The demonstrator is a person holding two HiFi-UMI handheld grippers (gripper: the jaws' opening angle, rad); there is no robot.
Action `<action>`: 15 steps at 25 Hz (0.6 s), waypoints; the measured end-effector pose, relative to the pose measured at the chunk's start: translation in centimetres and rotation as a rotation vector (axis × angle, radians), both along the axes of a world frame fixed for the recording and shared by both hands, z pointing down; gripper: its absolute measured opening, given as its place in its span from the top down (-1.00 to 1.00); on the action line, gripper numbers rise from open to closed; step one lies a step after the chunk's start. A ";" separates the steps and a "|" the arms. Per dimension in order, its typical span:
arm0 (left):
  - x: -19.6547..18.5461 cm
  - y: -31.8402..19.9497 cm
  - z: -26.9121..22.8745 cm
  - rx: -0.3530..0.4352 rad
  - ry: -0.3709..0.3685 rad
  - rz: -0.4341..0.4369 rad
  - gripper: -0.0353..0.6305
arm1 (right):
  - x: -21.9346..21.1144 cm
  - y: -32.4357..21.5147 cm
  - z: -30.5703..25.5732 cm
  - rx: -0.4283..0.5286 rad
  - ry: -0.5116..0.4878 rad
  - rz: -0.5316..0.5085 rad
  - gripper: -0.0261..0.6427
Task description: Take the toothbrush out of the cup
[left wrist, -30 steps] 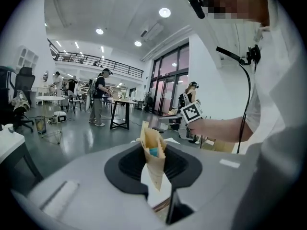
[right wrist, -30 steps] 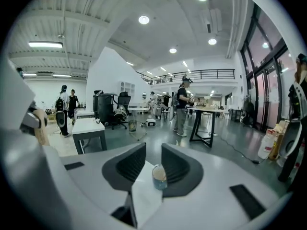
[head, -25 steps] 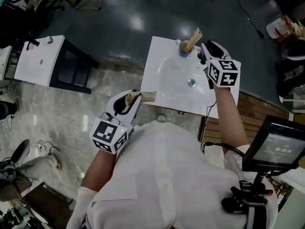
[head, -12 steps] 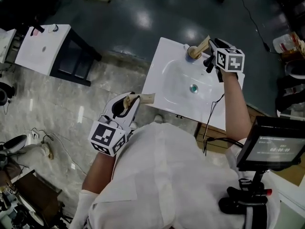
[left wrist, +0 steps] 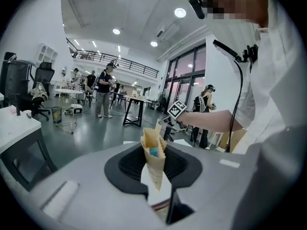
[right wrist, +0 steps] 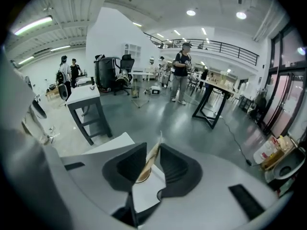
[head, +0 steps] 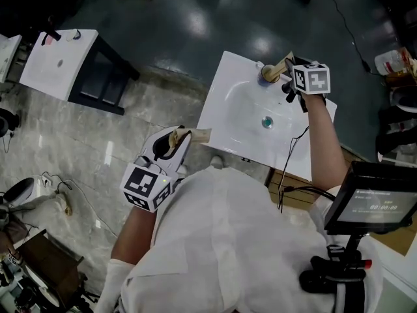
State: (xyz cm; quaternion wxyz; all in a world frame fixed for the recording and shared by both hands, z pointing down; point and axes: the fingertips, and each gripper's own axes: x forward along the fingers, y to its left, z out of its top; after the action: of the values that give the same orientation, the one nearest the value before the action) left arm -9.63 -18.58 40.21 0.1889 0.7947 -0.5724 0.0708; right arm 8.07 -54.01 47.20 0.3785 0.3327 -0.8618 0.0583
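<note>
Right gripper view: straddling toothbrush (right wrist: 147, 159) in far cup (right wrist: 142, 177), right gripper (right wrist: 153, 146) jaws parted for pinching; left gripper (head: 179, 137) clamping packet (left wrist: 155, 169) near, clear.

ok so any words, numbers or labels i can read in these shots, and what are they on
No text reads clearly anywhere.
screen: two rows of pale characters, too blurred to read.
right marker cube: black and white squares only, no words or numbers.
left marker cube: the same, a pattern only.
</note>
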 end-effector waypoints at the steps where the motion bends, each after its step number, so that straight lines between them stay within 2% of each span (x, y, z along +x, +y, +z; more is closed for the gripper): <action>1: -0.1 0.2 0.1 0.001 0.001 0.004 0.67 | -0.1 0.3 0.1 0.002 0.003 0.003 0.68; 4: -0.4 0.9 0.3 0.003 -0.003 0.013 0.67 | -0.3 1.0 0.2 0.013 -0.006 0.017 0.79; 15: -1.5 0.7 -0.4 0.000 -0.020 0.035 0.67 | 0.1 1.3 -0.8 0.047 -0.092 0.064 0.88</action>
State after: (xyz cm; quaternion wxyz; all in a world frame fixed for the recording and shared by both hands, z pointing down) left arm -11.18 -17.90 39.82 0.1822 0.8040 -0.5601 0.0821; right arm 8.16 -52.69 46.44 0.3286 0.3656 -0.8684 0.0655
